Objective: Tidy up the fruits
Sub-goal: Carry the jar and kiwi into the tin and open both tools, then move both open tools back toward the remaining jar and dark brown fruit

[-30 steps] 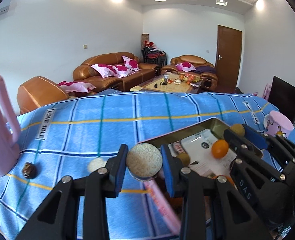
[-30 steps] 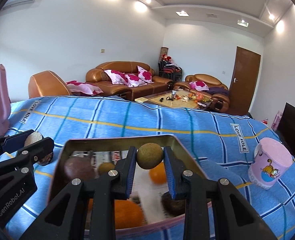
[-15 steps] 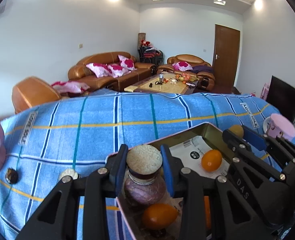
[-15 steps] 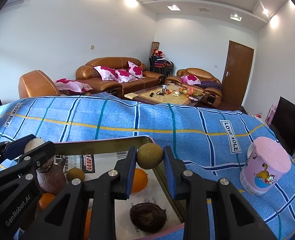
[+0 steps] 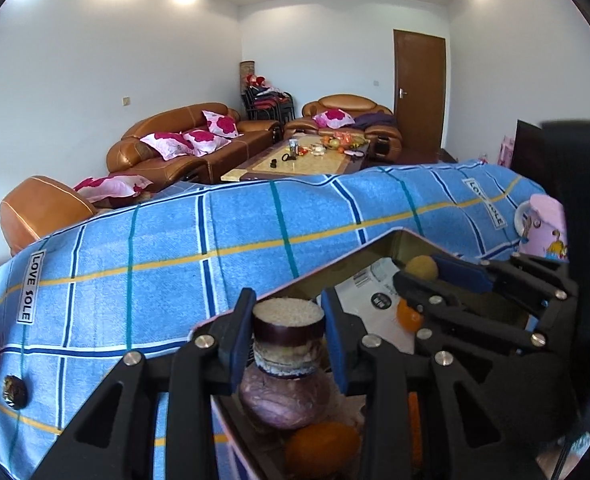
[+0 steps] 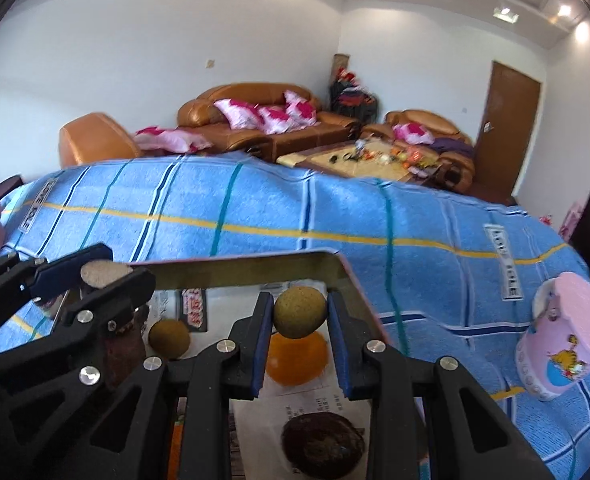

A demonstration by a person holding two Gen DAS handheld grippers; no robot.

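Left gripper [image 5: 288, 334] clamped on a cut purple fruit [image 5: 288, 322], hanging just above a whole purple fruit [image 5: 285, 398] at the tray's [image 6: 255, 266] 7 o'clock corner. Right gripper [image 6: 299, 330] pinches a tan round fruit [image 6: 299, 317] over an orange [image 6: 297, 360]. Risk: released onto rounded fruit, either piece may roll or bruise. A second ago the left gripper sat over cloth outside the tray; now over it.

Black left tool [image 5: 288, 330], blue pads, silver screws, right tool [image 6: 299, 338] seemingly alike
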